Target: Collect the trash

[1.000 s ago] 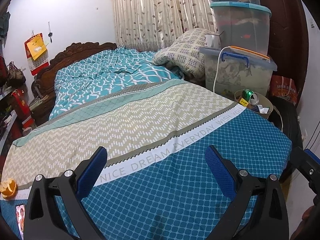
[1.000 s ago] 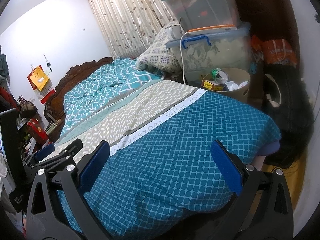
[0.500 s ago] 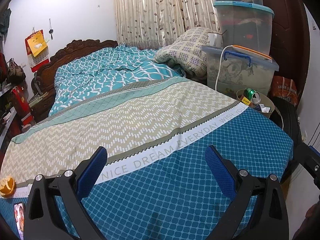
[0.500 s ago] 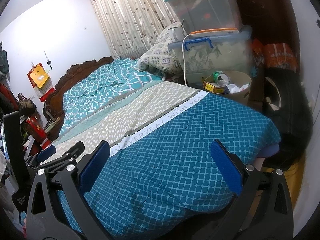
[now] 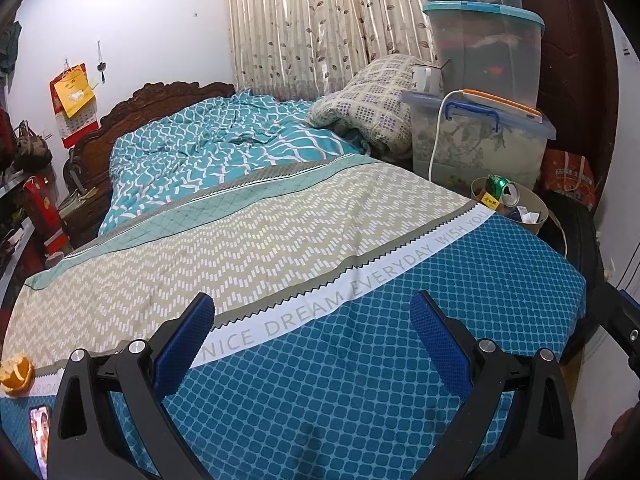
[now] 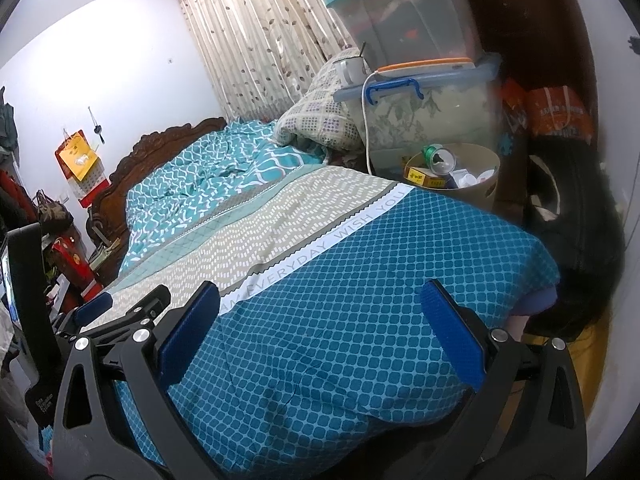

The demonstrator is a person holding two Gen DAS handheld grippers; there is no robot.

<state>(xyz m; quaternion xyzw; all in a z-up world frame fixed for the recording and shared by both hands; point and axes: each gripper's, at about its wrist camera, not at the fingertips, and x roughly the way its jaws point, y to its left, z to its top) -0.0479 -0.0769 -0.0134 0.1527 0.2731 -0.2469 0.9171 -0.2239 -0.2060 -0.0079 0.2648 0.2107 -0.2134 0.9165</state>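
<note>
An orange peel (image 5: 16,371) lies on the bed at the far left edge of the left wrist view. A beige trash bin (image 5: 534,210) stands beside the bed at the right and holds a green can (image 5: 503,190) and other scraps; it also shows in the right wrist view (image 6: 486,192) with the can (image 6: 438,158). My left gripper (image 5: 312,324) is open and empty above the blue part of the bedspread. My right gripper (image 6: 320,314) is open and empty over the bed's foot corner.
A phone (image 5: 39,436) lies on the bed at the lower left. Stacked plastic storage boxes (image 5: 480,136) with a mug and a white cable stand behind the bin. A folded quilt (image 5: 372,116) lies near the curtain. A black tyre (image 6: 568,216) leans at the right.
Both grippers have shifted slightly, so the view has drifted a little; the orange peel sits lower at the left edge. Both stay open and empty.
</note>
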